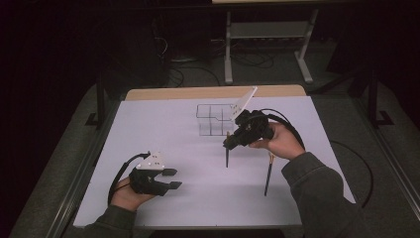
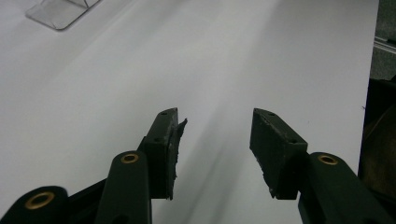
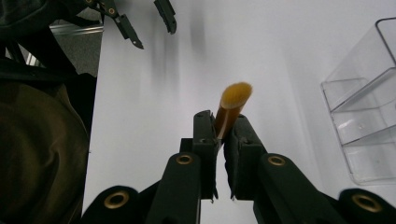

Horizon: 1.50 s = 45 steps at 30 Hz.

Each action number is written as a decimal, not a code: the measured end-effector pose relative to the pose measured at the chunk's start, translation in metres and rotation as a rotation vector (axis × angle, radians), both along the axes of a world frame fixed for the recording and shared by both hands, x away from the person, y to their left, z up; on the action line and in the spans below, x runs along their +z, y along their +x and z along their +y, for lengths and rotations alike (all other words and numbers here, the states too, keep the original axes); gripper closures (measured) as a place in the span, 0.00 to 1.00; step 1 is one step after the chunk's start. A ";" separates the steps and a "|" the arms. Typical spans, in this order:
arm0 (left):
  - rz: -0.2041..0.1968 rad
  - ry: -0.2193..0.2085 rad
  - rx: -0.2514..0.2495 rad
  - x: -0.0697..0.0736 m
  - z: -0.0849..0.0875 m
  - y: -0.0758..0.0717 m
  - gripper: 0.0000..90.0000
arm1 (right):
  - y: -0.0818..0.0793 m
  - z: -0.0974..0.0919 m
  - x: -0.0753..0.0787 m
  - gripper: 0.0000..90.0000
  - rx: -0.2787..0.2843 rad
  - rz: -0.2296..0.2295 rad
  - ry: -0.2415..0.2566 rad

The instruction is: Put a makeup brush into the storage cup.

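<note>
**Brush held in the right gripper, just below the clear organizer**

High view. The right gripper sits right of centre, clamped on a dark-handled brush near its bristle end. The handle hangs down-frame from the jaws, its long axis close to vertical in the picture, with the lower tip at or just above the white table; contact cannot be told. The clear compartmented organizer stands just above the gripper, toward the top centre, so the right hand is much the nearer one to it. A second brush lies on the table at lower right, apart from both grippers. The left gripper rests at lower left, well away from the organizer.

Left gripper view. The two black jaws stand wide apart with bare white table between them; a corner of the organizer shows at the upper left.

Right gripper view. The jaws are drawn narrow on the brush ferrule, and the orange bristle tuft projects past the pads. The organizer lies at the right edge of the frame, beside the tuft rather than ahead of it. By judgement, placing the brush would turn on swinging its axis toward a compartment.
</note>
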State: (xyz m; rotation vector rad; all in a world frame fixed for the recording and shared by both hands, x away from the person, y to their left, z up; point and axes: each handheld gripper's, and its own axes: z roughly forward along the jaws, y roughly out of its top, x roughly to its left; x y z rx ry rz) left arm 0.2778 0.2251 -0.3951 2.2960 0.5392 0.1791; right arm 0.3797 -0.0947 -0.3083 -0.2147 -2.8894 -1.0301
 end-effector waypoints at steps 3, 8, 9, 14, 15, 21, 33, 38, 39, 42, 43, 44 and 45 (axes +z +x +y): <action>-0.002 -0.005 0.001 0.000 0.001 -0.001 0.56 | 0.004 0.000 0.000 0.92 -0.005 0.004 -0.001; 0.000 -0.015 -0.001 0.002 0.001 -0.002 0.54 | 0.007 0.001 0.001 0.92 -0.013 0.009 -0.018; -0.001 -0.015 -0.001 0.002 0.001 -0.002 0.53 | 0.008 0.001 0.002 0.92 -0.016 0.018 -0.022; -0.009 -0.014 0.007 0.003 0.003 -0.001 0.51 | 0.014 0.000 0.001 0.92 -0.011 0.017 -0.032; -0.004 -0.019 0.011 0.003 0.004 -0.001 0.50 | 0.015 0.000 0.002 0.92 -0.011 0.014 -0.036; -0.001 -0.025 0.016 0.004 0.006 -0.001 0.48 | 0.020 -0.003 0.005 0.92 -0.032 0.020 -0.035; -0.009 -0.031 0.028 0.003 0.011 0.001 0.39 | 0.026 -0.003 0.014 0.92 -0.058 -0.001 -0.050; -0.011 -0.026 0.037 0.002 0.012 0.001 0.35 | 0.031 -0.004 0.019 0.92 -0.062 -0.010 -0.056; -0.009 -0.024 0.040 0.002 0.012 0.001 0.34 | 0.032 -0.004 0.020 0.92 -0.065 -0.009 -0.055; -0.006 -0.016 0.040 0.001 0.012 0.001 0.32 | 0.033 -0.005 0.023 0.92 -0.078 -0.008 -0.051; -0.004 -0.018 0.040 0.001 0.012 0.001 0.31 | 0.033 -0.005 0.023 0.92 -0.078 -0.008 -0.048; 0.000 -0.021 0.037 0.001 0.012 0.001 0.31 | 0.034 -0.006 0.024 0.92 -0.076 -0.017 -0.052; 0.004 -0.027 0.033 0.001 0.011 0.001 0.30 | 0.034 -0.006 0.025 0.92 -0.080 -0.018 -0.053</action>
